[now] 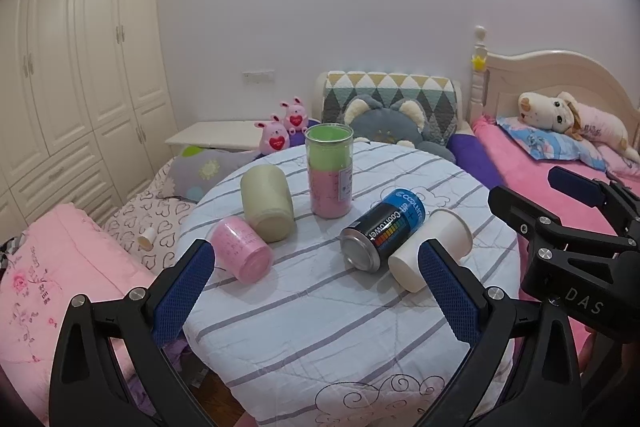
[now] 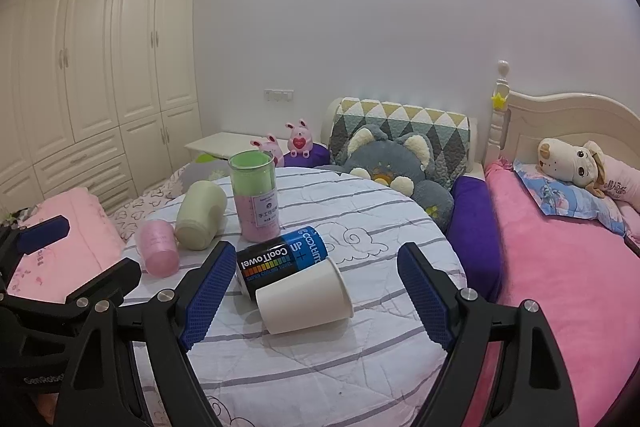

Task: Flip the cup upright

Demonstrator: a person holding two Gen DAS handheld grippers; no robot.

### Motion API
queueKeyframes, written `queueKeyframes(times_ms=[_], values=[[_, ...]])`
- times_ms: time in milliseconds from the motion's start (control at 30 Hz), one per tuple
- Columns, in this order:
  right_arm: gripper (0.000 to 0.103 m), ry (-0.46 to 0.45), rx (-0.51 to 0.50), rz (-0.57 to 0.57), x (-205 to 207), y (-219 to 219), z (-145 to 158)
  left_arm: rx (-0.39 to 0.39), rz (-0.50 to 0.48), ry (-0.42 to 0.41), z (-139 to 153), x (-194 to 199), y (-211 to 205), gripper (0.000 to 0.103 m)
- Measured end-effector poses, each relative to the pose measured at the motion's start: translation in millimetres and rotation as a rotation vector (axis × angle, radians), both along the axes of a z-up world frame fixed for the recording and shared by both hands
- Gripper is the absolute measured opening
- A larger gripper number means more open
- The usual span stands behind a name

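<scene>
Bedroom table (image 2: 360,367) (striped cloth) bears a toppled white cup (image 2: 304,301); both tools, left (image 1: 316,291) and right (image 2: 316,291), gape wide.

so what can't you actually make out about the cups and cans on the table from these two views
- Lying white paper cup: its mouth faces away in both views, so the inside is hidden.
- Lying blue and black CoolTowel can: in the right wrist view the left finger pad hides its end.
- Upright clear tube of green and pink towels: label print too small to read.
</scene>
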State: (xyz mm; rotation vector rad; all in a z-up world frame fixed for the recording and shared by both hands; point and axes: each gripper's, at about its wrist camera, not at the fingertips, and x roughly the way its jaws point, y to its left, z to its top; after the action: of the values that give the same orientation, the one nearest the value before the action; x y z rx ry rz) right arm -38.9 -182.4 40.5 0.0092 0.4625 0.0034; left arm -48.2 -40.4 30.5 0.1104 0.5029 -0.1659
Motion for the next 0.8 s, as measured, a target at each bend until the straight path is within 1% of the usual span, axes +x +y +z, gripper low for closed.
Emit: queueKeyframes(times_ms=[233,400,800], values=[[0.084,0.001,-0.007,-0.001,-1.1,1.3,0.5,0.006,0.001,0.002,-0.3,1.8,-1.4,0.103],[0.084,0.011,-0.011,-0.002,0.1,2.5,-0.6,0.021,0.006,-0.022,-0.9,-0.2,-1.3,0.103],[0.084,0.029,-0.023,0.004,8.6,5.3,-3.7,0.019,0.005,-0.003,-4.7,7.1,-0.3,0.103]])
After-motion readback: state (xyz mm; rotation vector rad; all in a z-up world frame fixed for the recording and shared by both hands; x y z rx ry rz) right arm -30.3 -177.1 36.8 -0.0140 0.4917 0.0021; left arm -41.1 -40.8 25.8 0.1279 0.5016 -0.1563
